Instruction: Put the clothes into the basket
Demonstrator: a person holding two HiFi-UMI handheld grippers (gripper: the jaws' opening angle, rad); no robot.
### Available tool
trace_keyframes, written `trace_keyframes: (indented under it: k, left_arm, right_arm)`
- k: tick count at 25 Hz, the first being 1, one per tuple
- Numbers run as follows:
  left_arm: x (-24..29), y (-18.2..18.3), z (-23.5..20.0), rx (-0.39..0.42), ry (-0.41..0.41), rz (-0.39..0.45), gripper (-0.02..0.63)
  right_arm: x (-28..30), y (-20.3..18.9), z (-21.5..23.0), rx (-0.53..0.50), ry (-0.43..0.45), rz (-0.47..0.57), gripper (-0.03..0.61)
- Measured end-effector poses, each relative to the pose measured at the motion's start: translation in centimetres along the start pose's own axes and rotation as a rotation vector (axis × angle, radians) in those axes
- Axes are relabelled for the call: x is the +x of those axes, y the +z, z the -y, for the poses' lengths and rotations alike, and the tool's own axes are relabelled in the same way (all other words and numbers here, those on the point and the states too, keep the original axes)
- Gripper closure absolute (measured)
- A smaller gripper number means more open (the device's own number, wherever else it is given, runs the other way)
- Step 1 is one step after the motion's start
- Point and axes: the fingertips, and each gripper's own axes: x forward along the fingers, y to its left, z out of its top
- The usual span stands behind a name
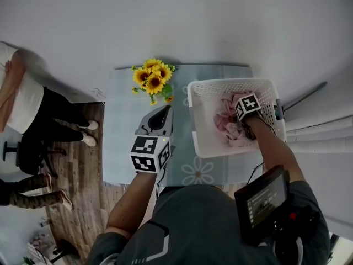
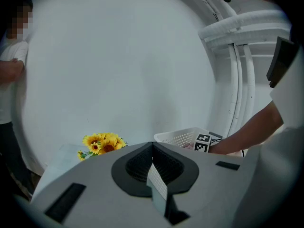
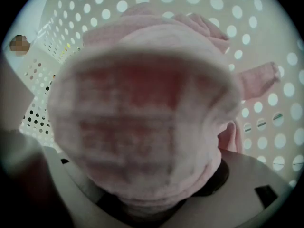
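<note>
Clearly the right gripper [image 1: 243,128] is the one at work. It points down into the laundry basket [image 1: 231,83], and its own view is almost filled by a soft fold of the pink garment [image 3: 142,118]. The cloth bulges out of the jaw mouth and drapes over both pads, so the jaws read as closed on a pinch of fabric, with the bunched thickness keeping them from fully meeting. Behind the fold, the basket's dotted white wall curves close around. That suggests the gripper sits low inside the basket rather than above its rim, most likely so the cloth settles on the bottom instead of hanging over the edge.

From the head view the garment lies crumpled in the right half of the basket, under and beside the gripper. No other loose clothing shows on the table [image 1: 122,148]. The task looks close to finished, with only the release and the lift out left to do.

The left gripper [image 1: 164,112] is held over the table just left of the basket. Its own view shows the two jaws pressed together along one seam with nothing between them. It seems parked there, out of the right arm's way.

Further out, a bunch of sunflowers [image 1: 153,79] stands at the table's far edge, near the basket's corner. A bystander [image 1: 25,101] stands well apart on the left. A small screen unit [image 1: 263,202] hangs at the person's chest.
</note>
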Motion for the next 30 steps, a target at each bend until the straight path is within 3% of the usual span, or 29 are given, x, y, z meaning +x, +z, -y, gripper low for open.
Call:
trace_keyframes:
  k: [12, 17, 22, 30]
  left_arm:
    - [-3.8, 0.9, 2.5, 0.044, 0.017, 0.032, 0.606]
    - [-5.7, 1.4, 4.4, 0.042, 0.030, 0.074, 0.604]
    - [-7.0, 0.8, 7.8, 0.046, 0.010, 0.085, 0.604]
    - [-10.8, 1.2, 12.9, 0.054, 0.019, 0.148, 0.605]
  right_arm:
    - [-2.0, -0.3, -0.1, -0.005, 0.003, 0.026, 0.149]
    - [-5.4, -0.3, -0.5, -0.082, -0.002, 0.074, 0.147]
    - [-12.0, 1.5, -2.5, -0.108, 0.094, 0.255, 0.147]
    - [-23.7, -0.3, -8.1, -0.310, 0.094, 0.603, 0.149]
